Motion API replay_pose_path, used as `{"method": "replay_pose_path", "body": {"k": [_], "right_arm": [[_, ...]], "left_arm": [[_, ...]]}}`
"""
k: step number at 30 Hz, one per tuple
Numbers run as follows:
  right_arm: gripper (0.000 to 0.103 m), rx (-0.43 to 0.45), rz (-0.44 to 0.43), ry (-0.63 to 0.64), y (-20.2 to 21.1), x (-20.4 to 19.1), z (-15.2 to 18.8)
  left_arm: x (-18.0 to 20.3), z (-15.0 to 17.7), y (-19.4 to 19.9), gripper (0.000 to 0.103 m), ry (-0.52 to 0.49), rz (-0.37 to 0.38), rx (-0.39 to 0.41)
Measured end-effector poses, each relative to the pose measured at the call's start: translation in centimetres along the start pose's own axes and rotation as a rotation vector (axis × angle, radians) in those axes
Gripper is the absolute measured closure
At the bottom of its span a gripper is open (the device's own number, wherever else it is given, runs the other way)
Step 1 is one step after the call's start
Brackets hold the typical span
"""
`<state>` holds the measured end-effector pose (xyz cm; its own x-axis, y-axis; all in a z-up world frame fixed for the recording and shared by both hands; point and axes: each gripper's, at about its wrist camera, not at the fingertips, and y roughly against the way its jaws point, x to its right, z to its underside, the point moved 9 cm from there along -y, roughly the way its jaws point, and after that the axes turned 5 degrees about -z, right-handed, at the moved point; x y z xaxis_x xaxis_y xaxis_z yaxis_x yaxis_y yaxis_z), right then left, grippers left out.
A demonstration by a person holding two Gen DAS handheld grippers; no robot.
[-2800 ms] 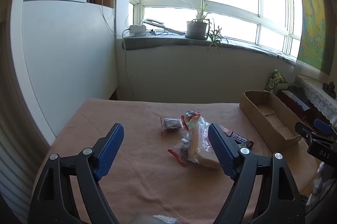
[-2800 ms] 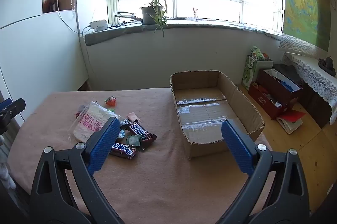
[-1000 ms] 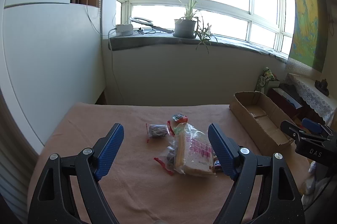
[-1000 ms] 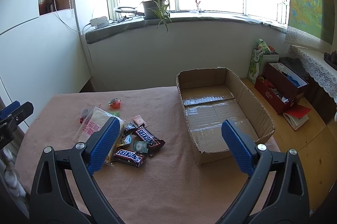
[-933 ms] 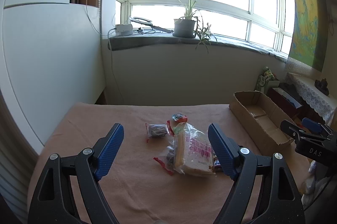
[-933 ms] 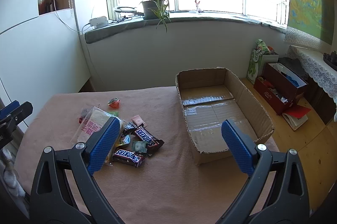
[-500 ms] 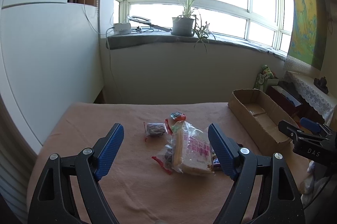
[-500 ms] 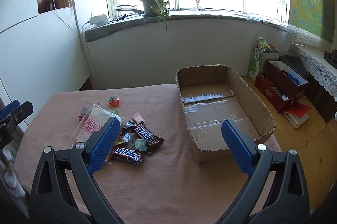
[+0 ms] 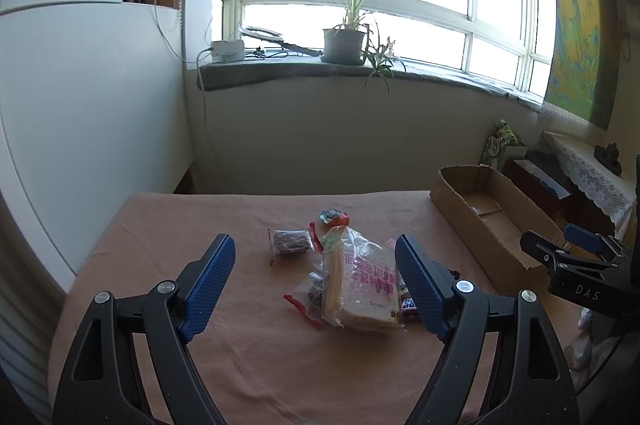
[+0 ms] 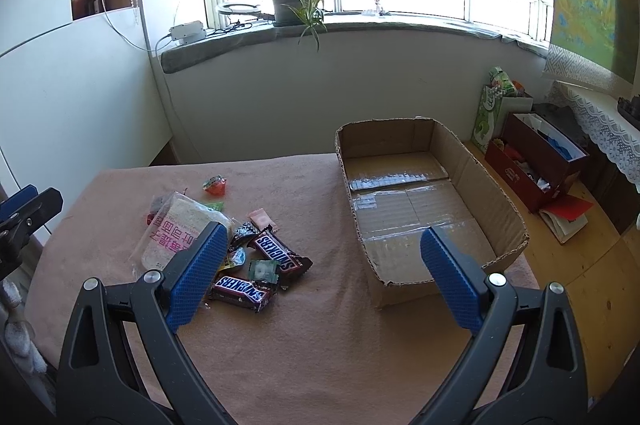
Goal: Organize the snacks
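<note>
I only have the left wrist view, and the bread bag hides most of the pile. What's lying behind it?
Observer: Two Snickers bars lie on the box side of the bread bag, one nearer the camera than the other.
Operator: Anything in the cardboard box?
Observer: No, the cardboard box shows only its bare taped floor.
Operator: Is the right gripper holding something?
Observer: No, the right gripper is open, nothing between its fingers.
</note>
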<state>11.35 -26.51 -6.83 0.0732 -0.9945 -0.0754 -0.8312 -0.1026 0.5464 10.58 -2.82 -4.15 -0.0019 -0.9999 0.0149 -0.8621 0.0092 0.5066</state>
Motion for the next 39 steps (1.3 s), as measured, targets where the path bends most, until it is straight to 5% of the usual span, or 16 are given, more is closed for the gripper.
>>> {"method": "replay_pose_path", "body": {"k": [9,14,18,23,29,39], "right_arm": [[0.003,-0.024,-0.032,-0.013,-0.9,-0.1,0.4],[0.004,-0.049,-0.112,-0.025,-1.8,-1.4,0.8],[0.018,-0.09,-0.211,-0.052,-3.1,-2.8,1.4],[0.037,-0.163,-0.312,-0.09,-5.3,-4.7,2.8],[0.038,-0.239,-0.379,-0.109,-8.0,-7.4,4.0],[0.048,-0.331,-0.426,-0.138,-12.0,-9.0,5.1]], "left_arm": [[0.1,0.5,-0.7,0.021,0.0,0.008,-0.02],[-0.5,1.5,-2.1,0.021,0.063,0.076,-0.09],[-0.9,2.4,-3.1,0.024,0.091,0.099,-0.131],[-0.5,3.6,-4.2,0.036,0.118,0.146,-0.188],[0.5,4.4,-5.8,0.061,0.122,0.201,-0.239],[1.5,5.4,-8.9,0.076,0.092,0.224,-0.281]]}}
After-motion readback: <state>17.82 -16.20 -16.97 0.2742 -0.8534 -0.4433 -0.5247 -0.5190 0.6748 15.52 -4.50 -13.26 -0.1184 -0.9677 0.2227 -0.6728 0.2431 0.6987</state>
